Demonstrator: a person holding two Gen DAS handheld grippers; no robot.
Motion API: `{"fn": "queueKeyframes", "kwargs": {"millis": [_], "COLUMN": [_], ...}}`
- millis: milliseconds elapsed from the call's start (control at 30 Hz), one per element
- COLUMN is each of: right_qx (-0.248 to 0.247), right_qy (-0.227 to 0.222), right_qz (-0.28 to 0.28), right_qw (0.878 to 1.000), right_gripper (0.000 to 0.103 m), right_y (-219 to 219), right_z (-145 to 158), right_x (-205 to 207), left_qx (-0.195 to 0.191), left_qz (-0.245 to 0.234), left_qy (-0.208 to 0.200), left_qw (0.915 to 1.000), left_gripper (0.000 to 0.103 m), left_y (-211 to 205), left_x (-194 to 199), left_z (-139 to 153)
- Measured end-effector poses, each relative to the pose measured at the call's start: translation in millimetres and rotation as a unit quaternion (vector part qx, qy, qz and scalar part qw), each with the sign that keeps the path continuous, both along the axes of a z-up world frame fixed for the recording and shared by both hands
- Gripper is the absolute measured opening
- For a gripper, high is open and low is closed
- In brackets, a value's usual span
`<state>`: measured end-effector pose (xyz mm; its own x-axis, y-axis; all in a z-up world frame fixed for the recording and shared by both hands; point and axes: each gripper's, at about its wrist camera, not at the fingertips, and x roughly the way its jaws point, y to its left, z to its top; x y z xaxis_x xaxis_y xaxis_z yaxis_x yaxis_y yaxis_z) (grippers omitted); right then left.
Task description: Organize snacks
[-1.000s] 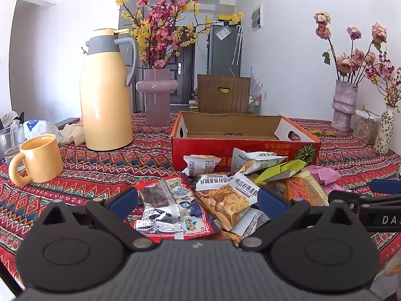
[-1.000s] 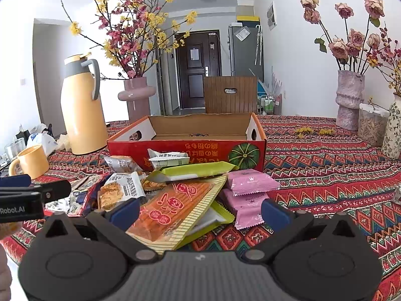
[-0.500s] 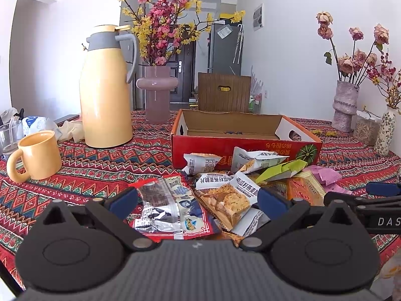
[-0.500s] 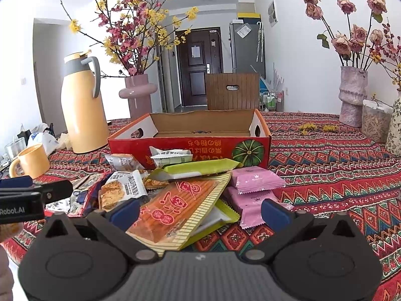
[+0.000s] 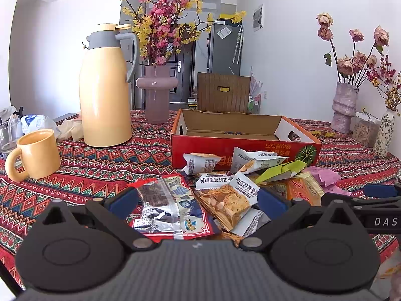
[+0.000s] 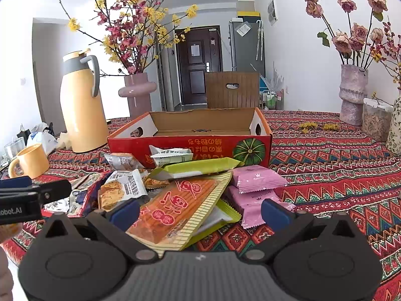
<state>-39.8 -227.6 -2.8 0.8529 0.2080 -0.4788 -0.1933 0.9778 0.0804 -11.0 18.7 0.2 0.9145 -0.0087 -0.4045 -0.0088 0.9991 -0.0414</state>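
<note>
A pile of snack packets lies on the patterned tablecloth in front of an open red cardboard box (image 5: 245,148) (image 6: 190,145). My left gripper (image 5: 198,202) is open just above a red and silver packet (image 5: 168,208) and a biscuit packet (image 5: 225,202). My right gripper (image 6: 200,212) is open over a large orange packet (image 6: 180,208), with a green packet (image 6: 200,169) and pink packets (image 6: 258,179) beyond it. The box holds no packets that I can see. Each gripper shows at the edge of the other's view.
A yellow thermos jug (image 5: 105,87) and yellow mug (image 5: 35,156) stand at the left, with a glass (image 5: 8,135) behind. Pink vase with blossoms (image 5: 156,92) sits behind the box. More vases (image 6: 352,92) and a jar (image 6: 374,123) stand at the right.
Both views have shifted slightly, with the scene sitting a little lower and closer. The packets have not moved and both grippers stay open.
</note>
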Motion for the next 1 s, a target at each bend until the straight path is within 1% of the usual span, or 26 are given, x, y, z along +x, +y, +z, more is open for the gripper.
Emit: {"fn": "queueKeyframes", "kwargs": {"millis": [300, 467, 567, 600, 667, 733, 767, 867, 1000], "right_qx": [0.003, 0.014, 0.019, 0.015, 0.002, -0.004, -0.003, -0.002, -0.007], "right_qy": [0.004, 0.019, 0.057, 0.062, 0.071, 0.091, 0.101, 0.127, 0.152], "right_qz": [-0.003, -0.001, 0.011, 0.012, 0.005, -0.004, -0.009, -0.018, -0.013], "right_qw": [1.0, 1.0, 0.998, 0.998, 0.997, 0.996, 0.995, 0.992, 0.988], "right_gripper": [0.103, 0.103, 0.103, 0.103, 0.103, 0.103, 0.101, 0.089, 0.082], "right_y": [3, 8, 15, 18, 24, 28, 28, 32, 34], "right_z": [0, 1, 1, 1, 0, -3, -4, -8, -13], "right_x": [5, 14, 28, 33, 42, 56, 63, 81, 93], "left_qx": [-0.014, -0.018, -0.027, -0.028, -0.029, -0.028, -0.027, -0.027, -0.031], "left_qz": [0.006, 0.009, 0.011, 0.012, 0.013, 0.014, 0.014, 0.016, 0.016], "left_qy": [0.0, 0.005, 0.01, 0.011, 0.011, 0.013, 0.014, 0.017, 0.019], "left_qw": [0.9999, 0.9998, 0.9995, 0.9995, 0.9994, 0.9994, 0.9994, 0.9994, 0.9992], "left_gripper": [0.103, 0.103, 0.103, 0.103, 0.103, 0.103, 0.103, 0.103, 0.103], "left_y": [8, 12, 16, 17, 18, 19, 20, 21, 26], "left_x": [2, 5, 8, 9, 9, 10, 11, 13, 16], "left_z": [0, 0, -1, -1, -1, -2, -2, -3, -6]}}
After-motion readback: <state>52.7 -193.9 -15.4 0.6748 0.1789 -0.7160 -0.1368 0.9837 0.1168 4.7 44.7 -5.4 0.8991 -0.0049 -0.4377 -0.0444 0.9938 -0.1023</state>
